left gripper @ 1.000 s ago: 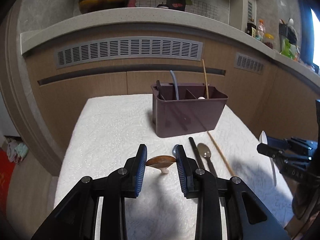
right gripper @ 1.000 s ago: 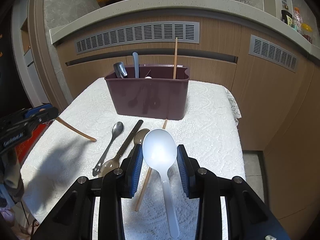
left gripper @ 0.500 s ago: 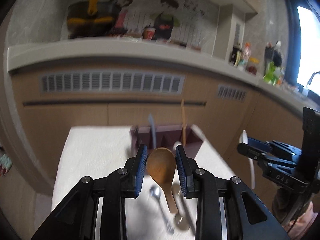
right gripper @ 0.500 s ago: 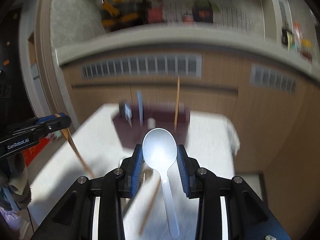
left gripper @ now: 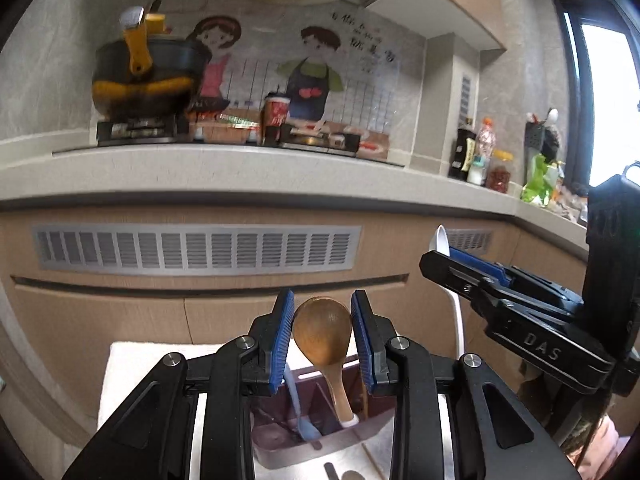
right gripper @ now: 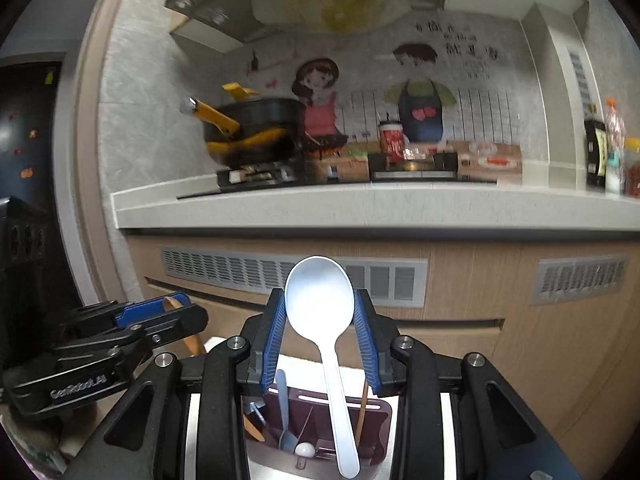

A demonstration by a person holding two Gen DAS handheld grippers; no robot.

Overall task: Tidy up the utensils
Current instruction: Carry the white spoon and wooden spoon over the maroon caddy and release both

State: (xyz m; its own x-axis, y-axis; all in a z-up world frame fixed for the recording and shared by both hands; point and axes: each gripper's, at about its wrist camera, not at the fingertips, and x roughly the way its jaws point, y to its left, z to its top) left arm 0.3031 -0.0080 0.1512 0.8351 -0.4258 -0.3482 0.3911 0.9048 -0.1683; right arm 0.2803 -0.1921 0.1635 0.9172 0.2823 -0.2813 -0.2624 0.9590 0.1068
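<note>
My left gripper (left gripper: 322, 322) is shut on a brown wooden spoon (left gripper: 323, 332), bowl up, handle hanging down over the maroon utensil caddy (left gripper: 276, 432) below. My right gripper (right gripper: 320, 316) is shut on a white plastic spoon (right gripper: 320, 300), bowl up, its handle reaching down over the same caddy (right gripper: 372, 416). The right gripper also shows in the left wrist view (left gripper: 472, 268) to the right. The left gripper also shows in the right wrist view (right gripper: 160, 312) at the left. The caddy holds a blue-handled utensil (right gripper: 282, 400) and a chopstick (right gripper: 362, 408).
The caddy stands on a table with a white cloth (left gripper: 132, 364). Behind it is a wooden cabinet front with vents (left gripper: 192, 252) under a stone counter (left gripper: 240, 172) bearing a black and yellow pan (left gripper: 148, 76), a red cup and bottles.
Both grippers have risen and moved forward with their spoons, from above the table to over the caddy. The spoon handles now hang down toward its compartments.
</note>
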